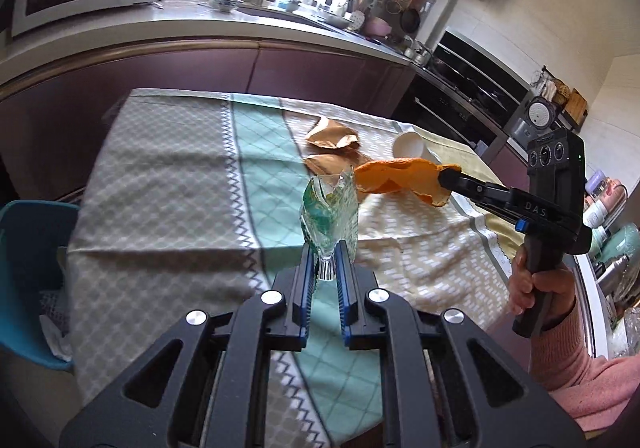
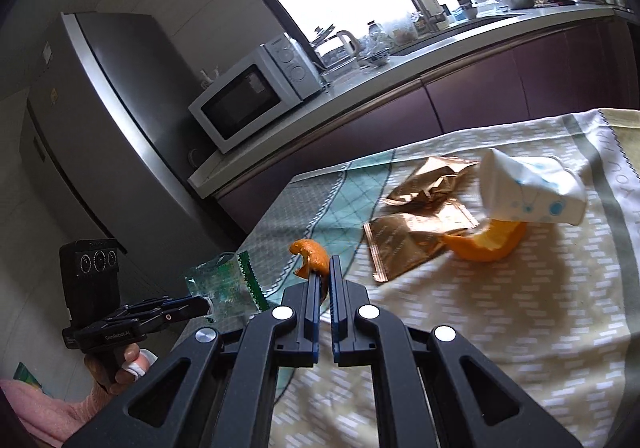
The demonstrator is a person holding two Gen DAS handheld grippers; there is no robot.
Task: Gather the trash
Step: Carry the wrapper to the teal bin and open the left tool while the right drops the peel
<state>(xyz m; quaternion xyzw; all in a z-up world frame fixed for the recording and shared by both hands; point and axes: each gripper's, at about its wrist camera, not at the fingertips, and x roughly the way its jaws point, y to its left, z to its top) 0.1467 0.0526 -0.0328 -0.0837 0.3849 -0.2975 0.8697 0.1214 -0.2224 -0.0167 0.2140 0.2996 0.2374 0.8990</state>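
My left gripper (image 1: 325, 253) is shut on a clear green plastic wrapper (image 1: 330, 214) and holds it above the table; the gripper (image 2: 206, 306) and wrapper (image 2: 224, 284) also show in the right wrist view. My right gripper (image 2: 323, 268) is shut on a piece of orange peel (image 2: 310, 254), lifted off the cloth; that gripper (image 1: 450, 178) and peel (image 1: 400, 180) show in the left wrist view. On the tablecloth (image 2: 500, 308) lie gold foil wrappers (image 2: 420, 224), another orange peel (image 2: 492, 244) and a tipped white paper cup (image 2: 528, 192).
A blue bin (image 1: 28, 280) with white paper inside stands left of the table. A kitchen counter (image 1: 240, 28) with a microwave (image 2: 256, 100) runs behind. A fridge (image 2: 100, 120) stands far left. Bottles and jars (image 1: 608, 216) crowd the right side.
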